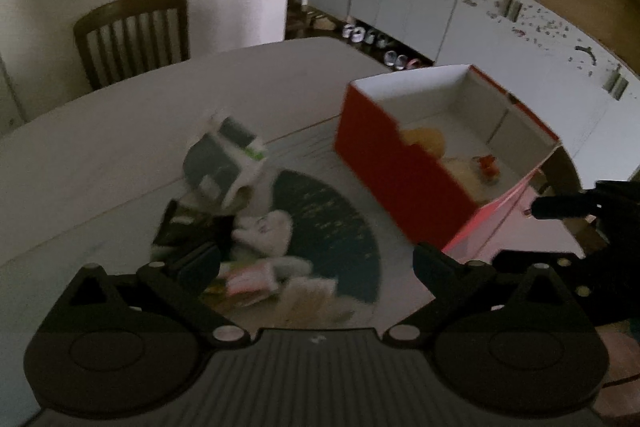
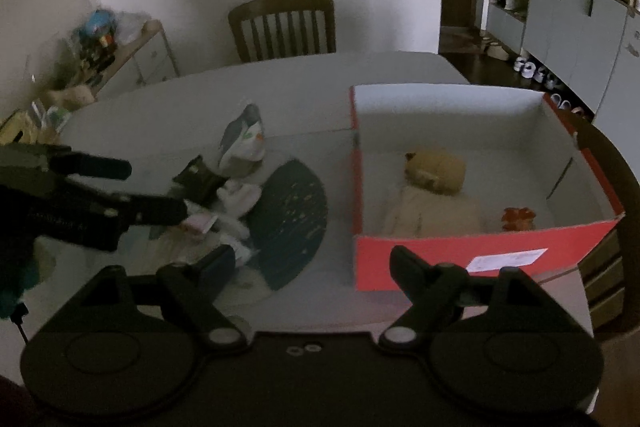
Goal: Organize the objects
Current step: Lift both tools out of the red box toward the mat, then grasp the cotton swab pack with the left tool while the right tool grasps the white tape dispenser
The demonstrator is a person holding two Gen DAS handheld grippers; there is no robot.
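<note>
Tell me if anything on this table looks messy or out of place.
Yes: a loose pile of small items sprawls beside and partly over the dark round mat, left of the red box. The box already holds a soft doll.

The heap of small things point(image 1: 240, 227) on the table point(image 1: 120, 155) is smeared by motion blur, so its single pieces cannot be identified. The doll point(image 2: 432, 195) in the red box point(image 2: 480, 259) is partly hidden behind the box's near wall. The chair point(image 1: 132, 35) is cut off below by the table edge.
</note>
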